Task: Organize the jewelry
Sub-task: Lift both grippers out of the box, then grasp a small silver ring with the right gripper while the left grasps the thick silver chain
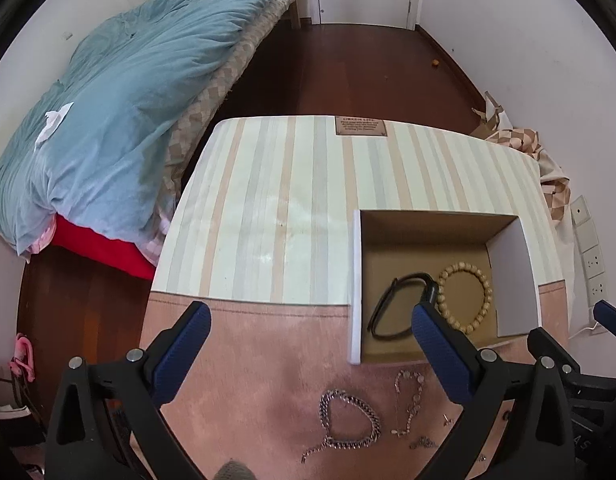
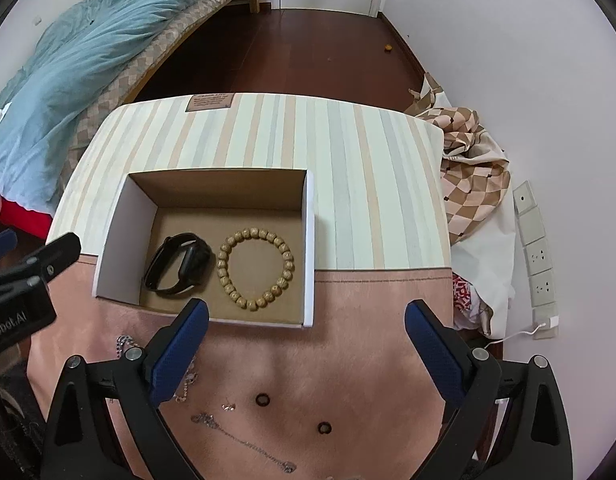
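The left tool (image 1: 310, 356) hangs released, jaws spread wide and holding nothing, with the silver curb-chain bracelet (image 1: 348, 424) lying just below and between its fingers on the pink part of the table (image 1: 248, 340). A thinner beaded chain (image 1: 408, 404) lies just to its right. The right tool (image 2: 306, 354) is likewise released and empty, above two small dark rings (image 2: 262, 400) and a fine chain (image 2: 244, 440). By my judgement the left is nearer the bracelet. The bracelet forms a loose loop with a trailing tail, shiny and limp. The cardboard box (image 2: 308, 240) ahead holds a black fitness band (image 2: 180, 264) beside a wooden bead bracelet (image 2: 256, 268).
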A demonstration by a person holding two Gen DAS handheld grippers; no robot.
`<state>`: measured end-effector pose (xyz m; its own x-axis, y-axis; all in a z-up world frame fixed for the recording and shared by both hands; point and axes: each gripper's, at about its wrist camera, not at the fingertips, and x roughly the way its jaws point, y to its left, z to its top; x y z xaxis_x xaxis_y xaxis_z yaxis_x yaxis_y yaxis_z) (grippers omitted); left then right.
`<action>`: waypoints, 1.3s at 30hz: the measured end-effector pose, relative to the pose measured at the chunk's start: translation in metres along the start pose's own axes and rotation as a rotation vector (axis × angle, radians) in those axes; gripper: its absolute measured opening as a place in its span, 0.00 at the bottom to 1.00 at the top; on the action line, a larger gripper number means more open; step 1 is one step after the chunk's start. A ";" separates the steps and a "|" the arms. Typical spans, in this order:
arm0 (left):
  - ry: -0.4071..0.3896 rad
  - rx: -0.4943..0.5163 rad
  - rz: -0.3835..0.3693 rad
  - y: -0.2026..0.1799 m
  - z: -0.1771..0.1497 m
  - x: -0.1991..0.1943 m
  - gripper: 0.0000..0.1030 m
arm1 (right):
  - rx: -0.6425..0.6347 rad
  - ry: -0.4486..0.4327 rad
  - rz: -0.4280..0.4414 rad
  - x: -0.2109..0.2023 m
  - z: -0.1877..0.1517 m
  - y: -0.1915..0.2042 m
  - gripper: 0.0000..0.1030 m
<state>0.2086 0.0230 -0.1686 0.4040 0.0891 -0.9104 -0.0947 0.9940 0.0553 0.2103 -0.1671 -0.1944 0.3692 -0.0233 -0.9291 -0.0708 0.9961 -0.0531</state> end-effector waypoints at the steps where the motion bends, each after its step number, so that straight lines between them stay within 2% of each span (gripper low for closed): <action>1: -0.001 -0.001 0.000 0.000 -0.002 -0.002 1.00 | 0.001 -0.006 0.000 -0.004 -0.002 0.000 0.97; 11: -0.083 0.009 -0.004 -0.002 -0.020 -0.057 1.00 | 0.028 -0.091 -0.001 -0.055 -0.015 -0.006 0.97; 22: -0.169 -0.005 0.026 0.007 -0.046 -0.126 1.00 | 0.032 -0.209 -0.003 -0.131 -0.043 -0.003 0.97; 29: -0.210 -0.004 0.017 0.013 -0.065 -0.160 1.00 | 0.046 -0.258 -0.004 -0.171 -0.063 -0.004 0.97; 35: -0.234 -0.008 0.006 0.017 -0.076 -0.180 1.00 | 0.052 -0.290 0.011 -0.197 -0.077 -0.001 0.97; 39: -0.221 -0.037 0.015 0.025 -0.083 -0.178 1.00 | 0.067 -0.282 0.033 -0.196 -0.084 0.000 0.97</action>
<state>0.0586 0.0271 -0.0390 0.5913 0.1202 -0.7974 -0.1344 0.9897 0.0496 0.0600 -0.1697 -0.0433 0.6116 0.0250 -0.7908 -0.0291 0.9995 0.0091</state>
